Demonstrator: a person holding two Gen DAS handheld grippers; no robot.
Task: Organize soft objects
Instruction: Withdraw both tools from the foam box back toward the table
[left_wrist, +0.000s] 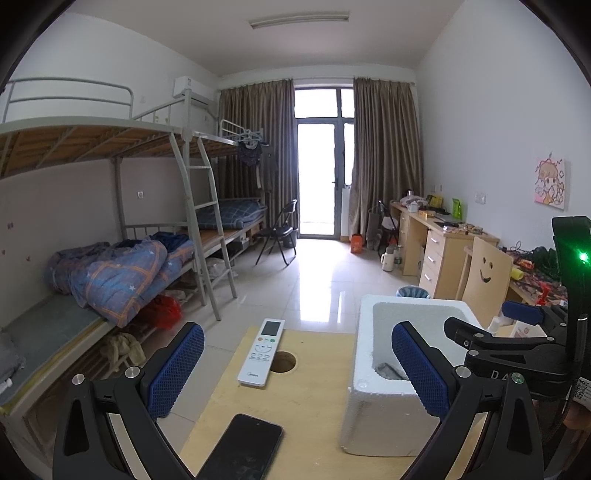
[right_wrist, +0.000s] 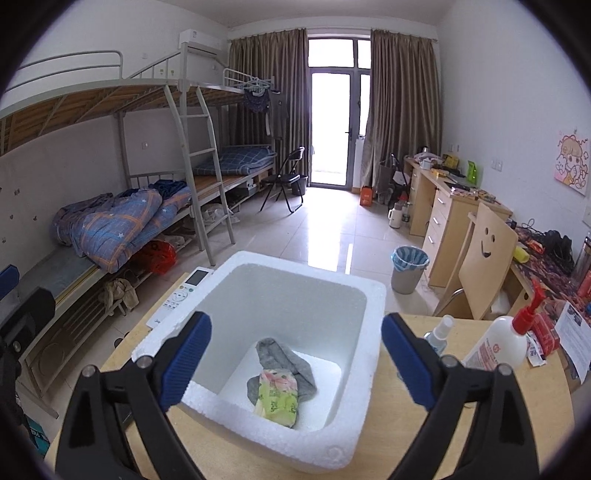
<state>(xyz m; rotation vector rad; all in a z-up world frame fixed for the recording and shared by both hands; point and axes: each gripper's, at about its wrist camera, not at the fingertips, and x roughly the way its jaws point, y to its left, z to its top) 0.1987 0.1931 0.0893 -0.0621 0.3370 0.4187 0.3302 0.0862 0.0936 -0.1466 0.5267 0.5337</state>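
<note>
A white foam box (right_wrist: 365, 295) stands on the wooden table (right_wrist: 480, 424). On its floor lie a grey sock (right_wrist: 291, 360) and, on top of it, a green and pink soft packet (right_wrist: 279, 395). My right gripper (right_wrist: 295, 358) hangs over the box's near rim, open, with nothing between its blue pads (right_wrist: 190, 354). In the left wrist view the foam box (left_wrist: 384, 406) sits to the right and only a bit of the grey sock (left_wrist: 388, 371) shows inside. My left gripper (left_wrist: 295, 373) is open over the table, holding nothing. The right gripper's black body (left_wrist: 517, 354) shows beyond the box.
A white remote (left_wrist: 263, 350) lies by a round hole in the table (left_wrist: 282, 362). A black phone (left_wrist: 240, 448) lies at the near edge. A pump bottle (right_wrist: 498, 343) and a small spray bottle (right_wrist: 437, 334) stand right of the box. Bunk beds fill the left; desks line the right wall.
</note>
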